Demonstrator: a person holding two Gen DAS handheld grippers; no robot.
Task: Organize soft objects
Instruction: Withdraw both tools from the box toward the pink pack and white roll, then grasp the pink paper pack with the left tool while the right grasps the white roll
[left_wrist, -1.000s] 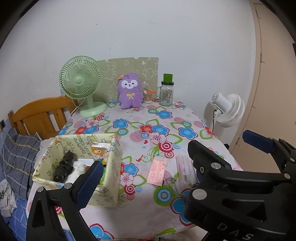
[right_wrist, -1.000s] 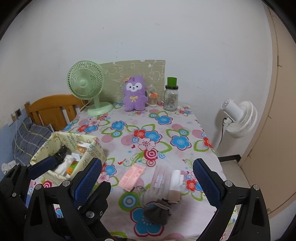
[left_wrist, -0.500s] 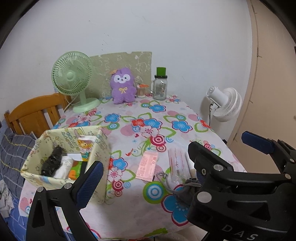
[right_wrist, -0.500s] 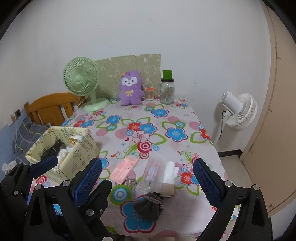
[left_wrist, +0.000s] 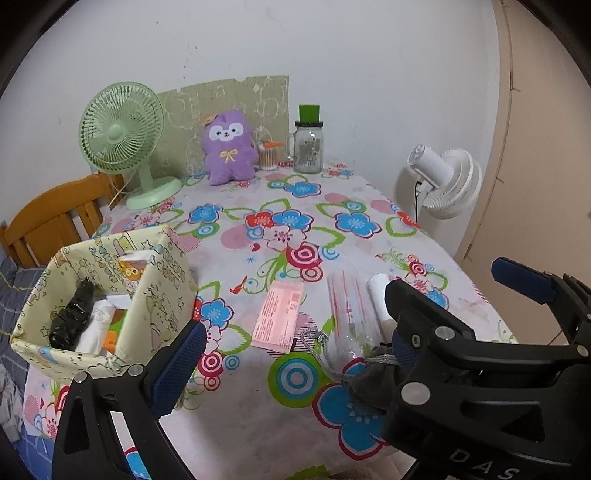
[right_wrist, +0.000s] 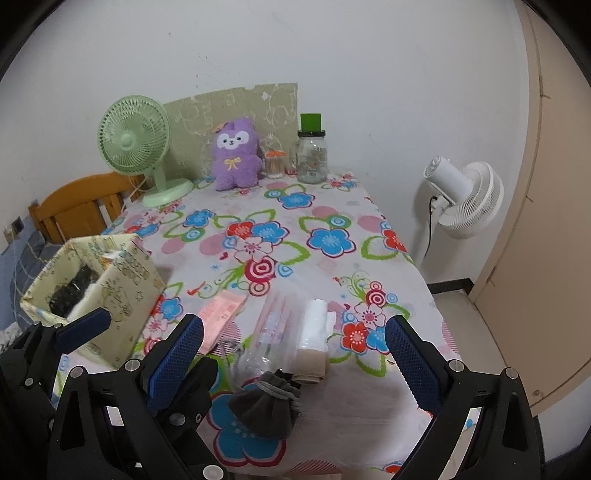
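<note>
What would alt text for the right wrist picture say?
An open right gripper hovers over a dark grey drawstring pouch at the near edge of a flowered tablecloth. A patterned box sits left; a purple plush stands at the back.

Desk cloth (right_wrist: 325, 206): white with blue, red, pink flowers, green loops. Box (left_wrist: 166, 280): pale yellow, cartoon print. Pouch (right_wrist: 266, 406): dark grey. Packet (left_wrist: 279, 314): pink. Plush (right_wrist: 236, 155): purple, yellow bow. Desk fan (right_wrist: 135, 140): mint green. Tool pads (right_wrist: 177, 360): blue.

A green desk fan (right_wrist: 135, 142), glass jar (right_wrist: 312, 157) and white floor fan (right_wrist: 467, 197) stand around.
</note>
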